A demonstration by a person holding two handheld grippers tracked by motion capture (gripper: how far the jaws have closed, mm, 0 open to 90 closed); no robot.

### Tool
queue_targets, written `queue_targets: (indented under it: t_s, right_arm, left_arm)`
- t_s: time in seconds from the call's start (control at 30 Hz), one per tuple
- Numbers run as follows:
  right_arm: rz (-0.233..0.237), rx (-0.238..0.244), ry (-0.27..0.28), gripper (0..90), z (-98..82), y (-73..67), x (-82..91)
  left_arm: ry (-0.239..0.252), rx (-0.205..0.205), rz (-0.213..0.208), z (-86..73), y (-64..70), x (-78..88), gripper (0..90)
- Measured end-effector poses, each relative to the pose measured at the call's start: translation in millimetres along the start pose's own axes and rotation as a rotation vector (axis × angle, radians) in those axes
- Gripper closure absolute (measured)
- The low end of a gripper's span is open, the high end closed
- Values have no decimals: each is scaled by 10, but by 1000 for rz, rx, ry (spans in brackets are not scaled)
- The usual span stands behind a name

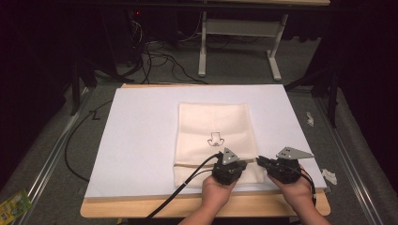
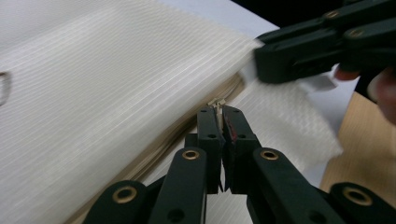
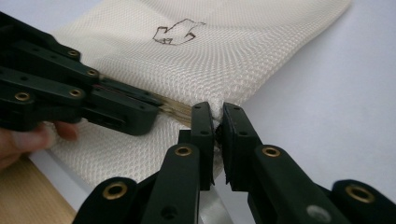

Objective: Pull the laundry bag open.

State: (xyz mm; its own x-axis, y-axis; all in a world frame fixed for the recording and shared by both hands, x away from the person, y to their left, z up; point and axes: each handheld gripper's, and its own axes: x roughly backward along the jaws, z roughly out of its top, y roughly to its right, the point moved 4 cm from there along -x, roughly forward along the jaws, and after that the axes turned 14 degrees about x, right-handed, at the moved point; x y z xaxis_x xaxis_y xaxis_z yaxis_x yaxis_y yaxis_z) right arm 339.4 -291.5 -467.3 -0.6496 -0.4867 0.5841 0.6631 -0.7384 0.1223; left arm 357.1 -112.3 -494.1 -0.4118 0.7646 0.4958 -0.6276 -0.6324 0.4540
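A cream mesh bag (image 1: 213, 124) with a small black drawing lies flat on the white board (image 1: 141, 136). A zipper (image 2: 187, 133) runs across its near end. My left gripper (image 1: 245, 163) lies low over that end, shut on the metal zipper pull (image 2: 217, 103), which sticks up between the jaws (image 2: 220, 112). My right gripper (image 1: 259, 161) comes in from the right, shut on the bag's mesh edge (image 3: 215, 112) at the end of the zipper. The two sets of jaws point at each other, almost touching. A hand holds each gripper.
The board rests on a wooden table (image 1: 141, 208) whose near edge shows below it. The left gripper's black cable (image 1: 187, 183) trails off the front. White frame legs (image 1: 202, 47) stand beyond the table. Paper scraps (image 1: 330, 176) and a green packet (image 1: 14, 204) lie on the floor.
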Motion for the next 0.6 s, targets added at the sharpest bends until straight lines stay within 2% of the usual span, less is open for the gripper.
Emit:
queue_targets:
  t_s: [0.07, 0.17, 0.2, 0.3, 0.37, 0.4, 0.43, 0.5, 0.57, 0.6]
  right_arm:
    - [-4, -21, 5, 854, -11, 35, 25]
    - [-14, -41, 10, 854, -46, 96, 56]
    - [-14, -41, 10, 854, -46, 96, 56]
    - [-18, -44, 9, 854, -61, 118, 67]
    - [-27, -52, 2, 853, -72, 133, 75]
    - [-33, -52, 3, 854, -82, 149, 77]
    - [-36, -58, -1, 854, -93, 164, 82]
    - [-44, -68, -4, 854, -117, 196, 91]
    - [-54, -78, -9, 854, -135, 219, 99]
    - [-54, -78, -9, 854, -135, 219, 99]
  left_arm:
    - [-2, 16, 11, -3, -88, 80, 873]
    - [-20, -2, 48, -24, -235, 276, 873]
    - [-20, -2, 48, -24, -235, 276, 872]
    - [-31, -14, 75, -67, -373, 496, 873]
    - [-49, -19, 113, -112, -533, 712, 873]
    - [-49, -19, 113, -112, -533, 712, 872]
    - [-54, 5, 143, -133, -687, 883, 873]
    - [-70, 32, 170, -152, -841, 1049, 873]
    - [-96, 26, 216, -170, -987, 1213, 873]
    - [-96, 26, 216, -170, -987, 1213, 872]
